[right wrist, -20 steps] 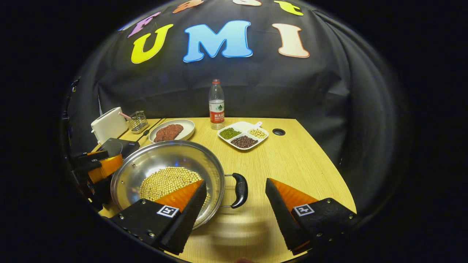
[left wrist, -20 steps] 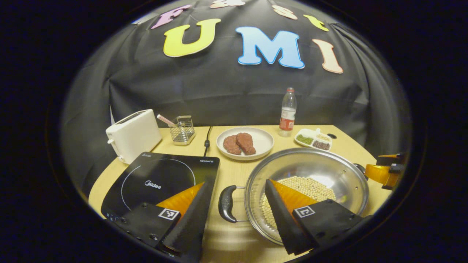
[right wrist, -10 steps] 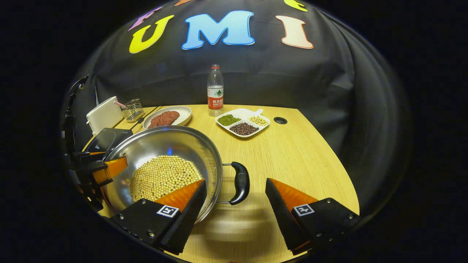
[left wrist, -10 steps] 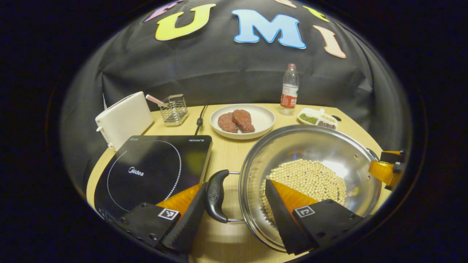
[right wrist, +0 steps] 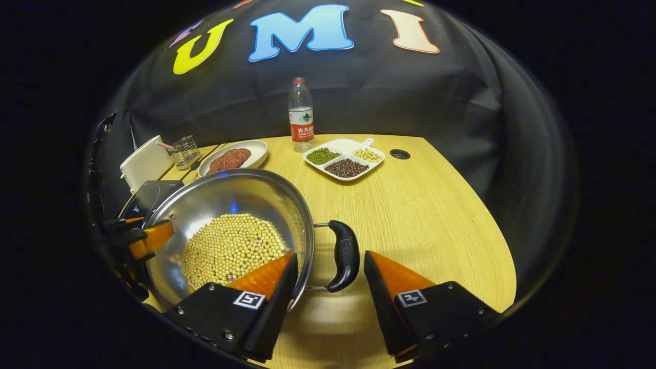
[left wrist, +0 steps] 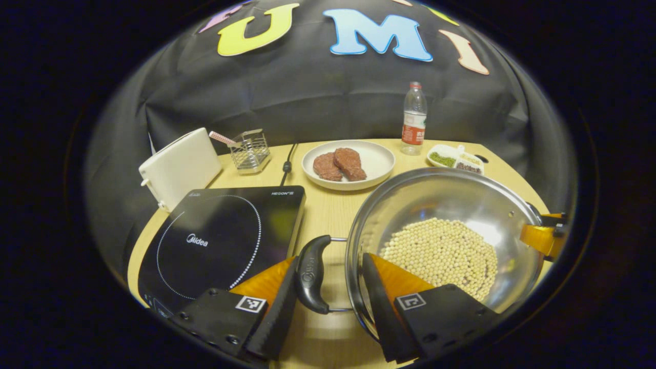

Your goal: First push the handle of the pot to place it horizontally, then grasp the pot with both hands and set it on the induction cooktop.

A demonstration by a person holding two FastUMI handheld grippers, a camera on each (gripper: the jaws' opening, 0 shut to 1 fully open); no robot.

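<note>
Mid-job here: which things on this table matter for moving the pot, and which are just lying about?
Job: pot; its left handle; its right handle; cooktop; left hand-held gripper; right hand-held gripper.

Lying about: toaster; wire rack; plate of meat; bottle; divided dish.

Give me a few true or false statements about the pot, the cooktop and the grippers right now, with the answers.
1. The pot holds pale round beans. True.
2. The pot sits on the induction cooktop. False: it rests on the table, beside the cooktop.
3. The left gripper straddles a black pot handle. True.
4. The right gripper is shut on its handle. False: its jaws stand open around it.
5. The plate is empty. False: two meat pieces lie on it.
</note>
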